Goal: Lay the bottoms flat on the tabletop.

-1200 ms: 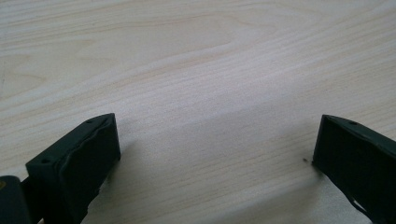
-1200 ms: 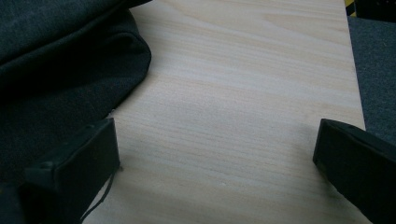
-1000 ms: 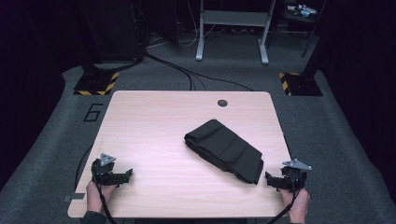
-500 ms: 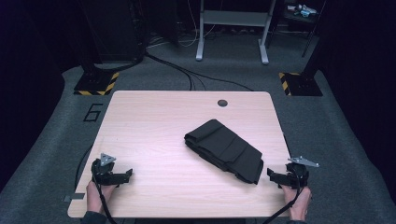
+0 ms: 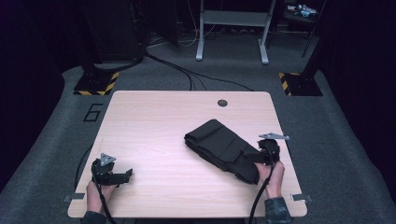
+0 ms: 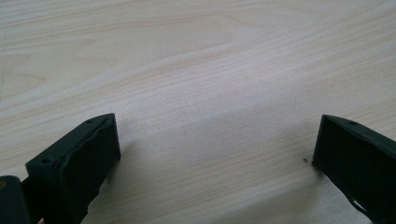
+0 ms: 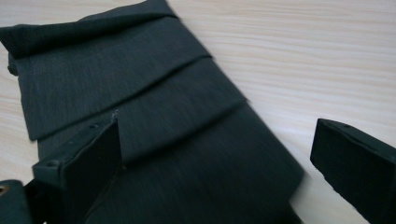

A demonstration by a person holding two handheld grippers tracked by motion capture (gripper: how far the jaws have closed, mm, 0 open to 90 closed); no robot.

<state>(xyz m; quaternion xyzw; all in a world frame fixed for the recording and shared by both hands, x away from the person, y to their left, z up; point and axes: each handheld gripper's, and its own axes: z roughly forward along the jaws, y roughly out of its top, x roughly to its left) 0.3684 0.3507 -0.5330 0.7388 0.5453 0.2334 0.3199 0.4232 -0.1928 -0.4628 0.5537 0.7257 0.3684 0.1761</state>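
Right tool (image 7: 215, 163) spread over folded black cloth (image 5: 224, 147); left tool (image 6: 217, 154) spread above bare table (image 5: 154, 121)

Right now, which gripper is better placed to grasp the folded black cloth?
The right gripper. Its open jaws are already over the near end of the folded black cloth. The left gripper, also open, sits at the wooden table's near-left corner, far away.

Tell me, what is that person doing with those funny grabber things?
A person sits at a wooden table holding one set of tongs in each hand. The right tongs are open and hanging over the near end of a folded black cloth, one jaw above the fabric, nothing pinched. The left tongs are open too, over bare wood near the table's front left corner, apart from the cloth.
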